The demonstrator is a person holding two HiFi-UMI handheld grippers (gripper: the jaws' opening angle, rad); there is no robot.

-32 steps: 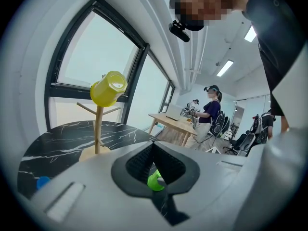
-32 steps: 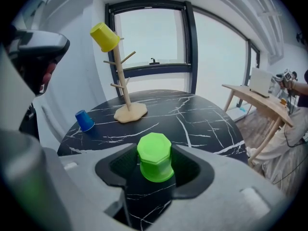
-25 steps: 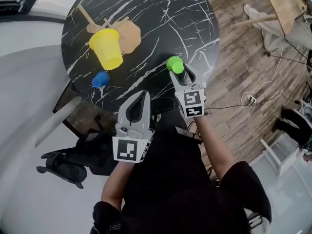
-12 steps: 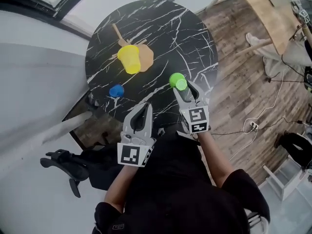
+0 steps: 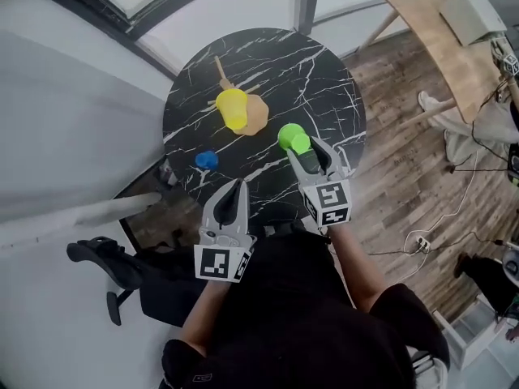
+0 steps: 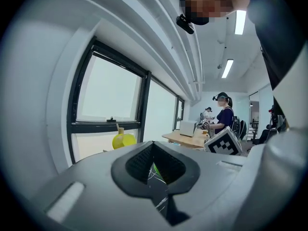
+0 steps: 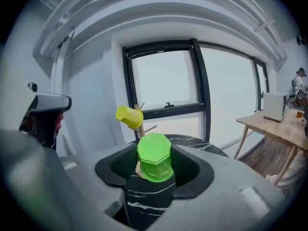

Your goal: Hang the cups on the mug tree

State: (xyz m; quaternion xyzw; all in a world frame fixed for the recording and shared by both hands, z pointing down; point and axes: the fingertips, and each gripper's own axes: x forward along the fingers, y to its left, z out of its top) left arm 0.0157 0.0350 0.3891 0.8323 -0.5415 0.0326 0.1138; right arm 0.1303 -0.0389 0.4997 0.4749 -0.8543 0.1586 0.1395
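My right gripper [image 5: 299,147] is shut on a green cup [image 5: 292,137] and holds it over the near right part of the round black marble table [image 5: 324,79]. In the right gripper view the green cup [image 7: 155,158] fills the gap between the jaws. A wooden mug tree [image 5: 255,117] stands at the table's middle with a yellow cup [image 5: 232,107] hung on it. A small blue cup [image 5: 206,160] sits on the table's near left. My left gripper [image 5: 239,186] is shut and empty, at the table's near edge.
A pale wooden table [image 5: 438,31] stands at the upper right over wood flooring with cables [image 5: 422,241]. A black chair base [image 5: 101,258] lies at the left. A window wall runs behind the marble table. People [image 6: 224,114] stand far off.
The head view has pulled back and up, so the table looks smaller and farther. Both grippers kept their places near the table's near edge. The green cup stays in the right gripper.
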